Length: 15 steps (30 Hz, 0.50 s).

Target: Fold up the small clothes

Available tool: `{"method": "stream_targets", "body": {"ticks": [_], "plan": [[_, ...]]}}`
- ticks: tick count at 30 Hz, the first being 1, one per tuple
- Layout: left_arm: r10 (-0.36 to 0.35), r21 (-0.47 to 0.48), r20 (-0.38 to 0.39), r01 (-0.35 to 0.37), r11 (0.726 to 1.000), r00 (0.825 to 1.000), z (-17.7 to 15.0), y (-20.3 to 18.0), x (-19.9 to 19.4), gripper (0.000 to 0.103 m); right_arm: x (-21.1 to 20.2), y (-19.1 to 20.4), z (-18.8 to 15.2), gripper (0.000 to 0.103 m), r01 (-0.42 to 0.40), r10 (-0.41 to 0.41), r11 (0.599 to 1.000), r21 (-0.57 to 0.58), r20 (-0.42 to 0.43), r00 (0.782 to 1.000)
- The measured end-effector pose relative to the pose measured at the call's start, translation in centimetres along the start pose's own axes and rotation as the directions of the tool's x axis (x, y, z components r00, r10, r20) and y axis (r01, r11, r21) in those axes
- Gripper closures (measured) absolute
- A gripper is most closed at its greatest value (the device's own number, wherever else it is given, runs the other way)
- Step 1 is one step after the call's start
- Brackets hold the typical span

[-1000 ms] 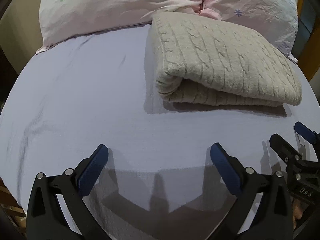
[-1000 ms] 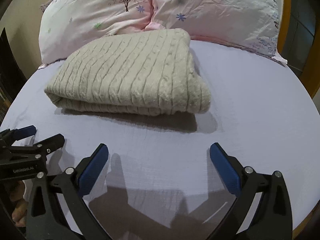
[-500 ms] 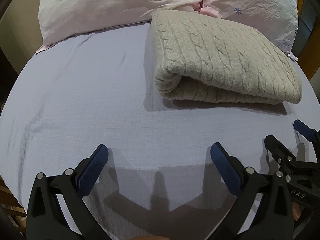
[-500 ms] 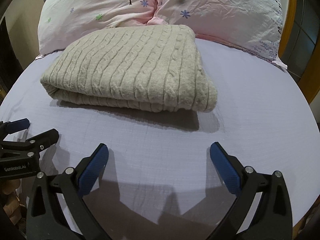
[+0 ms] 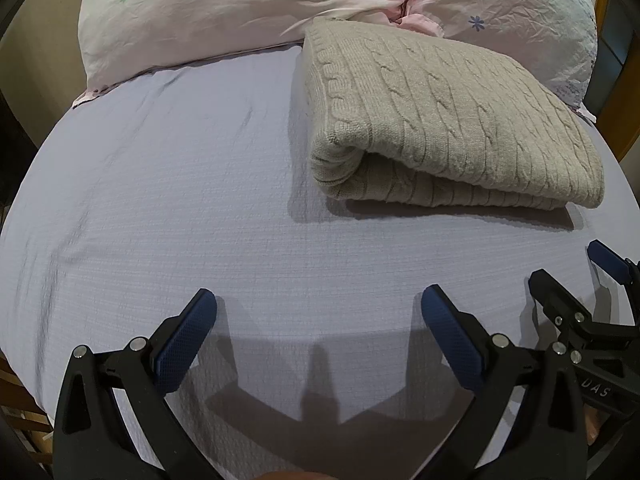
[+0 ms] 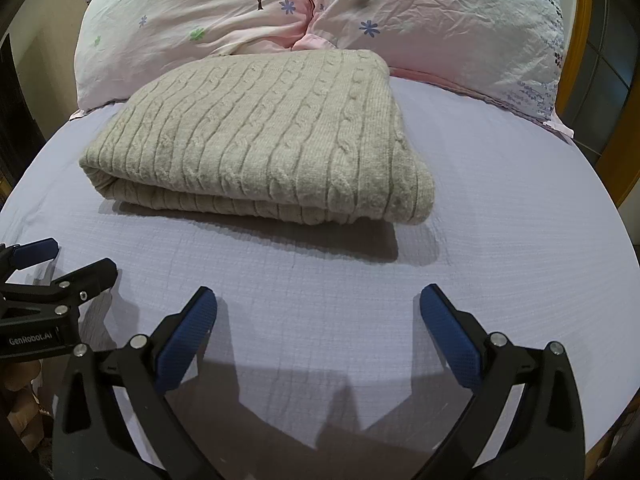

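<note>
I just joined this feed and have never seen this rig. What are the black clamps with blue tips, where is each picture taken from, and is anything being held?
There is no robot arm: a person holds one two-finger gripper in each hand. Each picture comes from a fisheye camera on a gripper, looking along its fingers. The left gripper and the right gripper are both open and hold nothing. Ahead, a folded beige cable-knit sweater lies on the lavender bedsheet, touching the pink floral pillows.

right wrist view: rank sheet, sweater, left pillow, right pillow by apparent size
1. sheet
2. sweater
3. right pillow and left pillow: look alike, both cropped, not ranking.
</note>
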<state>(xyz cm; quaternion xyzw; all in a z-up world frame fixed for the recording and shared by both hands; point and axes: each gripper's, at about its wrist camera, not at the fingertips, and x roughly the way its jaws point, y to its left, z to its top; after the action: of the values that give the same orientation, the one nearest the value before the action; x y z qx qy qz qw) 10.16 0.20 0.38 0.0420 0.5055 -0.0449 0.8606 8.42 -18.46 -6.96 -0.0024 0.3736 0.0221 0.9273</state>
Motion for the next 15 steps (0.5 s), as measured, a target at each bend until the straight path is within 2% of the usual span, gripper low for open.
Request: {"method": "stream_targets", "body": {"ticks": [15], "plan": [[0.002,-0.004,-0.001,-0.002,1.0,1.0,0.02,-0.06,0.02,0.001,0.01,-0.03,0.02,0.002,0.001,-0.001,1.0,0.002,0.0,1.0]]}}
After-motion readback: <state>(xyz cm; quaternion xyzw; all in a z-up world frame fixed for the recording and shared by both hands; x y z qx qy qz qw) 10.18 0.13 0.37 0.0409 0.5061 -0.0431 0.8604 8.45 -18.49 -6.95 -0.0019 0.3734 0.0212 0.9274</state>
